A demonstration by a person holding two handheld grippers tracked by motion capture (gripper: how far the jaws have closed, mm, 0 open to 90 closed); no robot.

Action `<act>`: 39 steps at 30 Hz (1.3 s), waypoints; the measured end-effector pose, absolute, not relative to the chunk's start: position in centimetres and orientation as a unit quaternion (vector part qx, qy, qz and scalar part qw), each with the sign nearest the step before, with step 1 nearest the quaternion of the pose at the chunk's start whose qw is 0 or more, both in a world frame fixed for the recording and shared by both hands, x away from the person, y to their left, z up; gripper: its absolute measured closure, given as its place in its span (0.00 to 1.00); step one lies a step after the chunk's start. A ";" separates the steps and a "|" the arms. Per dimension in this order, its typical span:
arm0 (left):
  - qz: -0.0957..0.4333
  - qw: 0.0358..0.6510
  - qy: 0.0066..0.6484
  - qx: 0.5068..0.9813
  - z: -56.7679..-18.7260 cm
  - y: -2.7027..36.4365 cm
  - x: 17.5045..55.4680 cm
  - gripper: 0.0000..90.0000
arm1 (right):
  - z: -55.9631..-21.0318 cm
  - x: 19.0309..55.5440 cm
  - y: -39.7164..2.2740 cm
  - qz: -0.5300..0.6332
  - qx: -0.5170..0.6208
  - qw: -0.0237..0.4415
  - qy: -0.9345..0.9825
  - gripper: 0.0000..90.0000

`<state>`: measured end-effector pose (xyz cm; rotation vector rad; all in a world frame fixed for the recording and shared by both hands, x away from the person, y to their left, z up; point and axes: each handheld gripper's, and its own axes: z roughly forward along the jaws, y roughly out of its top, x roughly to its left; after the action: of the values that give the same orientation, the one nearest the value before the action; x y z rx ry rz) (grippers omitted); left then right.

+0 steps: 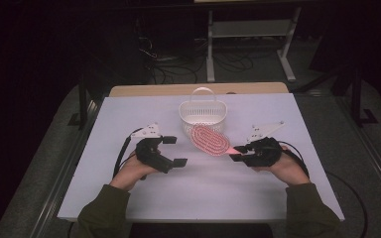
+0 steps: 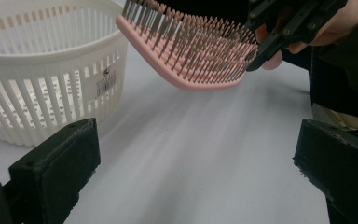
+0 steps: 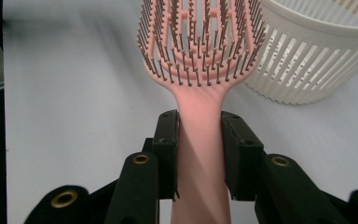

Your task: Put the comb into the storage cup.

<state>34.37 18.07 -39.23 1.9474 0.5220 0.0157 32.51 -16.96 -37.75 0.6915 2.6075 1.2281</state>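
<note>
Gripping pink hairbrush (image 3: 198, 51) handle, right gripper (image 3: 199, 140) fingers (image 3: 167, 140)

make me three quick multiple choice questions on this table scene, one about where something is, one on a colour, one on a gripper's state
1. Where is the basket relative to the hairbrush?
A. Just beyond the brush head, toward the far edge of the table
B. At the near edge, by the person's sleeves
C. Under the left gripper

2. What colour is the hairbrush?
A. Blue
B. Pink
C. Black

3. What is the state of the right gripper?
A. Open and empty
B. Shut on the basket's handle
C. Shut on the hairbrush's handle

Answers:
1. A, as the high view shows the white basket past the brush head.
2. B, as both gripper views show a pink body and handle.
3. C, as the right gripper view shows both jaws pressed against the pink handle, while the left gripper stands open with nothing in it.
</note>
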 end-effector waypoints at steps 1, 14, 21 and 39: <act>0.006 0.534 0.219 0.816 -39.3 18.0 34.3 0.00 | -37.8 32.5 -16.9 0.414 0.231 0.087 0.876 0.76; -0.001 0.533 0.219 0.817 -39.8 16.6 33.9 0.00 | -38.2 32.6 -15.7 0.431 0.220 0.077 0.872 0.76; -0.003 0.535 0.228 0.813 -40.2 16.2 33.8 0.00 | -38.4 32.5 -14.9 0.435 0.210 0.068 0.873 0.76; 0.003 0.545 0.261 0.797 -40.5 15.7 33.9 0.00 | -39.1 32.3 -13.4 0.438 0.197 0.055 0.875 0.76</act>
<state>33.89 15.66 -40.45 1.8911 0.6192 0.0062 32.26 -13.36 -39.11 0.5978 2.6574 1.3307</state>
